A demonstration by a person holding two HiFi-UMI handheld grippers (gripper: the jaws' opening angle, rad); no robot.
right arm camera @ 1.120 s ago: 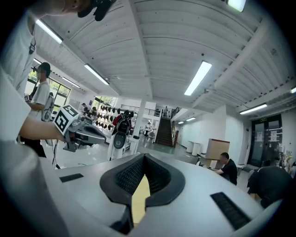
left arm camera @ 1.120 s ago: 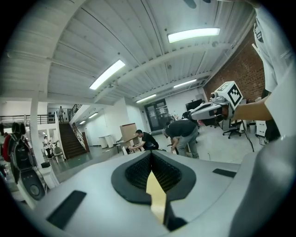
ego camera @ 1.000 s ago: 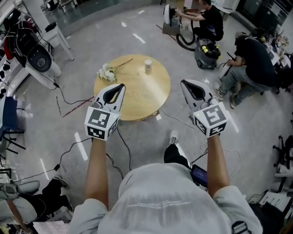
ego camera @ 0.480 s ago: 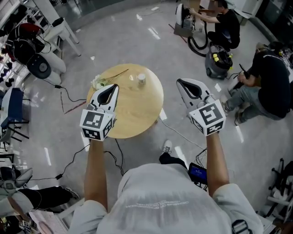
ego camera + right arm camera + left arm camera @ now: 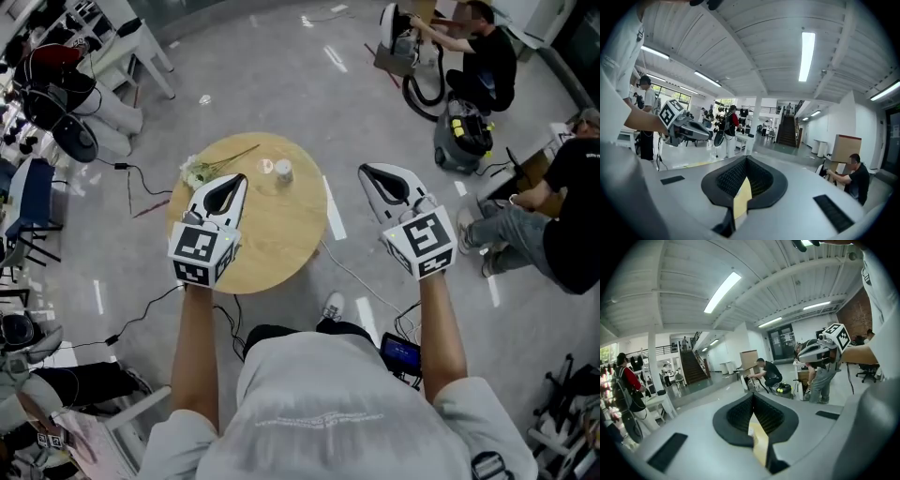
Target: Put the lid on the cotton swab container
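Note:
The cotton swab container, a small white cylinder, stands on the far part of a round wooden table in the head view. A small clear round piece, perhaps the lid, lies just left of it. My left gripper hovers over the table's left half, short of the container, jaws shut and empty. My right gripper is held off the table's right edge over the floor, shut and empty. Both gripper views look level across the room, pads closed; the table is hidden there.
A sprig of white flowers lies at the table's far left edge. Cables trail on the floor around the table. People with vacuum cleaners work at the back right. Chairs and equipment stand at the left.
The table has drawn nearer and slid left under my left gripper as the person stepped towards it. Both grippers stay raised and shut in the same pose.

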